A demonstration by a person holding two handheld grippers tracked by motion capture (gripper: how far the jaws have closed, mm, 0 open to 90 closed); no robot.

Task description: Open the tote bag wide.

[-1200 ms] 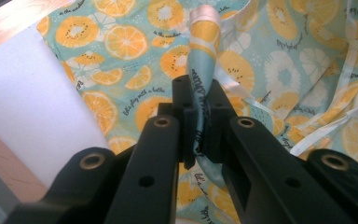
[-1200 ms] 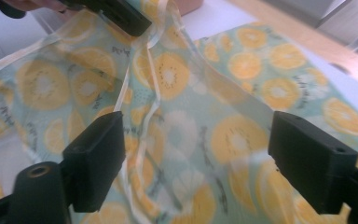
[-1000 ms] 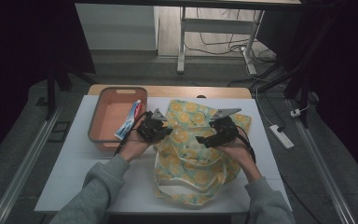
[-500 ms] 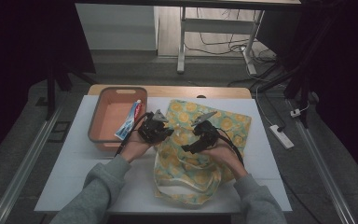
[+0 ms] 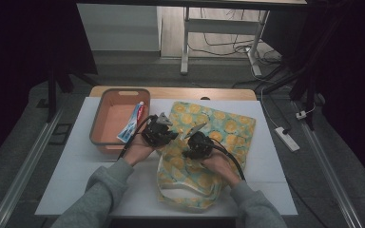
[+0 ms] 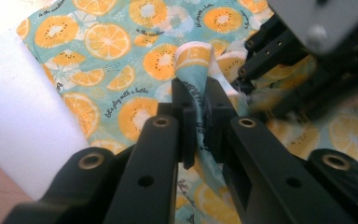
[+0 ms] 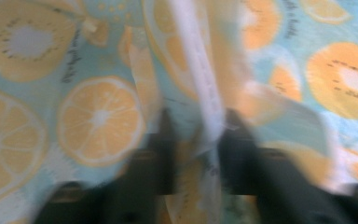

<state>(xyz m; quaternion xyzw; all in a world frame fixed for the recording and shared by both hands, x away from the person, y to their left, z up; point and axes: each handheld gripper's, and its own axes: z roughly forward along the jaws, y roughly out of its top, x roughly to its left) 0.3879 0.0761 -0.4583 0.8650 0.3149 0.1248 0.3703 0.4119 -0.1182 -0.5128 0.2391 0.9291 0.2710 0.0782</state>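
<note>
One cloth bag (image 5: 218,128) printed with orange and kiwi slices lies on the white table top (image 5: 76,166), its far part flat and its near part rumpled under the person's two hands. The left gripper (image 5: 164,132) sits at the bag's left edge; in the left gripper view its two black jaws are pinched tight on one upstanding fold of the printed cloth (image 6: 193,65), with the other tool's dark body just beside it at the upper right. The right gripper (image 5: 193,141) rests on the middle of the bag, close to the left one but apart from it. Its own view is blurred: a pale strip of the bag's fabric (image 7: 200,88) runs down between the two dark jaws, yet I cannot tell whether they have closed on it. To the left of the bag stands one orange tray (image 5: 105,135), and in it lies one toothpaste tube (image 5: 132,121), slanted against its right wall.
</note>
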